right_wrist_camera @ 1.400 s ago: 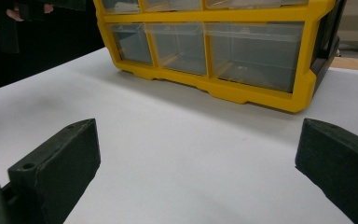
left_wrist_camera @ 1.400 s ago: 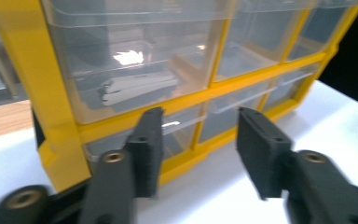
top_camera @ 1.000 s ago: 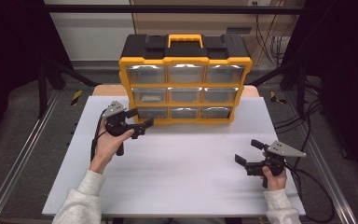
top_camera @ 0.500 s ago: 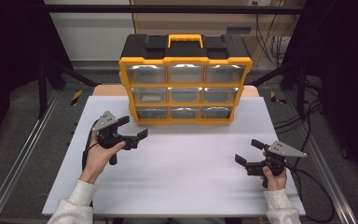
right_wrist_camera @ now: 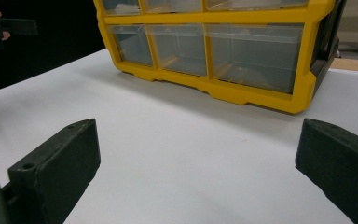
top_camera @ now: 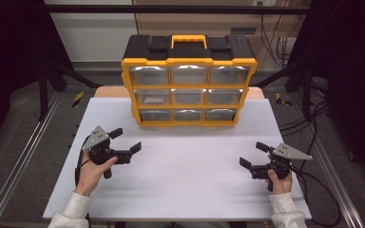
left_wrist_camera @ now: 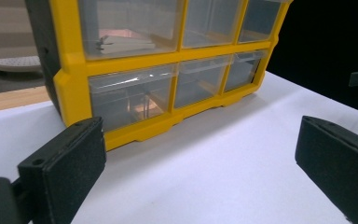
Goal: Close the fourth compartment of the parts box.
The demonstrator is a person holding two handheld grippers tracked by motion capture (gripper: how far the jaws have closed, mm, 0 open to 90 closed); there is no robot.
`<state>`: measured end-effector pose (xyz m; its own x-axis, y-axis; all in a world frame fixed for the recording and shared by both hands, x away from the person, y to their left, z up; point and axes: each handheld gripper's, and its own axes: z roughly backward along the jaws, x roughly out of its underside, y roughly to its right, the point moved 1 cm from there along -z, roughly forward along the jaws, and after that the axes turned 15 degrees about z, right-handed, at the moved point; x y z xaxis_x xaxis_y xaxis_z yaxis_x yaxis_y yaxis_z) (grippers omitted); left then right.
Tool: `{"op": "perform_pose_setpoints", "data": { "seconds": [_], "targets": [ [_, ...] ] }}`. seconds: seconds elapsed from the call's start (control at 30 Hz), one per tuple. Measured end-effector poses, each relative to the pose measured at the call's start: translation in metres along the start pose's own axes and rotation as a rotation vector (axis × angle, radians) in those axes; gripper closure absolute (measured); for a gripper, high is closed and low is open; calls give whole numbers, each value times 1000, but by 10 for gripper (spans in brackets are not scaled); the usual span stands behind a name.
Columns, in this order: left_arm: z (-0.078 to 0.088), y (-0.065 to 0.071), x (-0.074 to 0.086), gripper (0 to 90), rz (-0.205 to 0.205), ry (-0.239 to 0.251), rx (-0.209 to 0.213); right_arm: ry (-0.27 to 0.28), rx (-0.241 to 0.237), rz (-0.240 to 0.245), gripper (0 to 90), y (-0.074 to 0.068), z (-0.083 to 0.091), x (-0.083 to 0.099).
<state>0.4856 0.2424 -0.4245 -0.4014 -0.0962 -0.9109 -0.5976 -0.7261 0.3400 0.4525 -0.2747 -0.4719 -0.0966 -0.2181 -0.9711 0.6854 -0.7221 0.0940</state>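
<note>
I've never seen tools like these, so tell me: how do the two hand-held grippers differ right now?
The left gripper sits nearer the yellow drawer cabinet; the right gripper lies farther back, by the table's right edge. The left gripper points toward the cabinet's lower left corner, the right gripper toward the table's middle. The left gripper's fingers have just been opening with nothing between them. Both are open, empty and held above the white table.
</note>
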Motion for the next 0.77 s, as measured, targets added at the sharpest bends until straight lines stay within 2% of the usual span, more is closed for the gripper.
{"op": "perform_pose_setpoints", "data": {
  "seconds": [0.13, 0.27, 0.5, 0.77],
  "targets": [
    [5, -6, 8, 16, 3, 1, -5, -1, 0, -2, 2, 0, 0, 0],
    [12, -12, 14, 9, -17, -1, -20, -5, -1, -2, 2, 0, 0, 0],
    [23, -21, 26, 8, -10, 16, -35, -6, -2, 0, 2, 0, 0, 0],
    [29, -28, 33, 5, -14, 14, -49, -10, -5, 0, 2, 0, -1, 1]
  ]
}}
